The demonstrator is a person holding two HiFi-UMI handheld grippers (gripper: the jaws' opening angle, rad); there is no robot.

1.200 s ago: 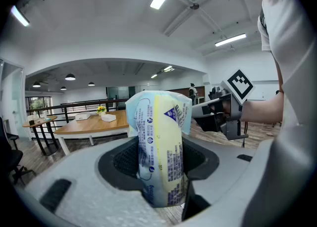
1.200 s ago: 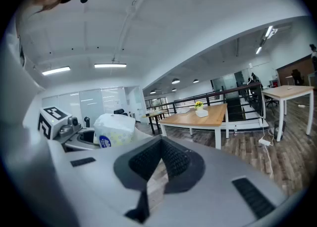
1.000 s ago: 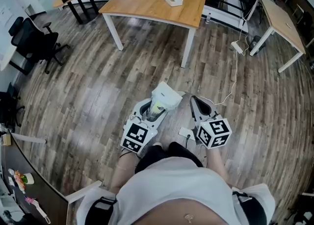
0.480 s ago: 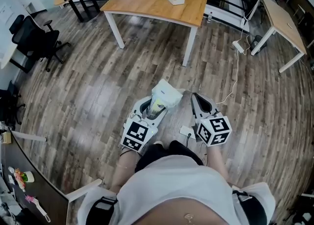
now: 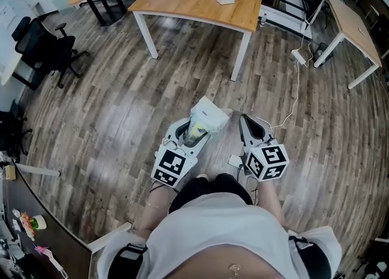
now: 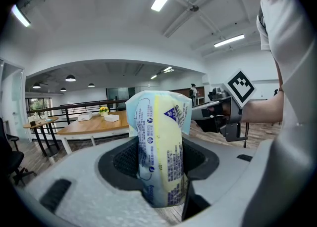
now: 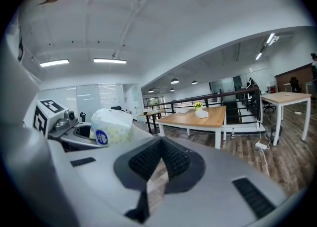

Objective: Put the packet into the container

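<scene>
Packet (image 6: 159, 142), pale blue and yellow, blue print too small to read, blue triangle mark, stands clamped in left gripper (image 5: 192, 130) above wood floor (image 5: 121, 101); right gripper (image 7: 159, 147) clenched, empty.

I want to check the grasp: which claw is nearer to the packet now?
Left. The left claw is shut on the packet, which sits between its pads. The right claw is shut and empty, beside the packet but apart from it.
</scene>
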